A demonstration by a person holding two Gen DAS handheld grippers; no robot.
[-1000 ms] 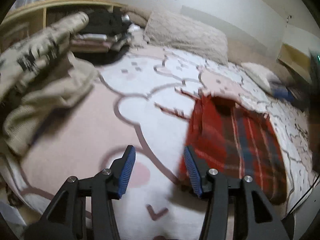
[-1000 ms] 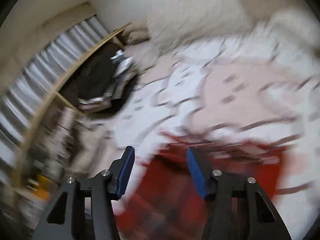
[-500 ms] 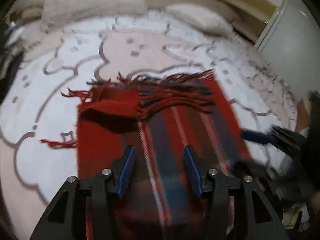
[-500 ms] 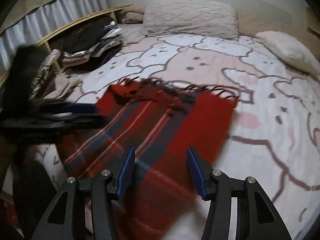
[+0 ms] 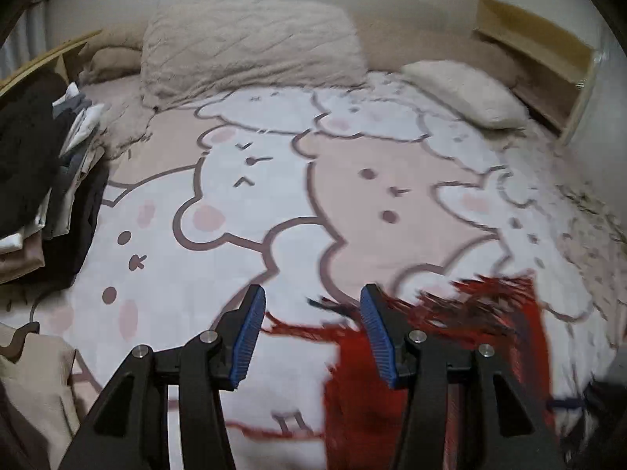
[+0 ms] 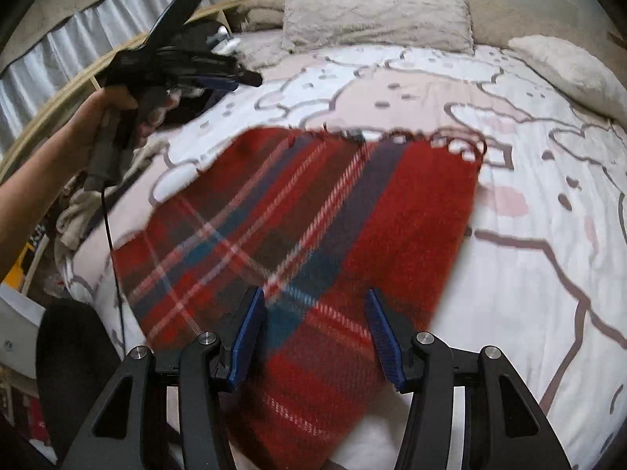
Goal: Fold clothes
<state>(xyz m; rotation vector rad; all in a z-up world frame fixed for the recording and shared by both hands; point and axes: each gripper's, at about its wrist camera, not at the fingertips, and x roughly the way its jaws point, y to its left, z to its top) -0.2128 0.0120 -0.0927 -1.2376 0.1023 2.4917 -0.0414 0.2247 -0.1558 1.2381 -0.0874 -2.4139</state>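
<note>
Left gripper (image 6: 235,78) half open, gripping nothing, raised in a bare hand (image 6: 121,109) over the bed's (image 6: 529,274) left side; right gripper (image 6: 313,333) half open, empty, above red tartan scarf (image 6: 313,215) spread near the bed's near edge

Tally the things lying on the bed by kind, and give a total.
Red plaid scarf with fringe: 1
Fluffy beige pillows: 2, one large, one small
Piles of clothes at the bed's edge: 2, a stacked dark pile and a beige heap
Total: 5
</note>
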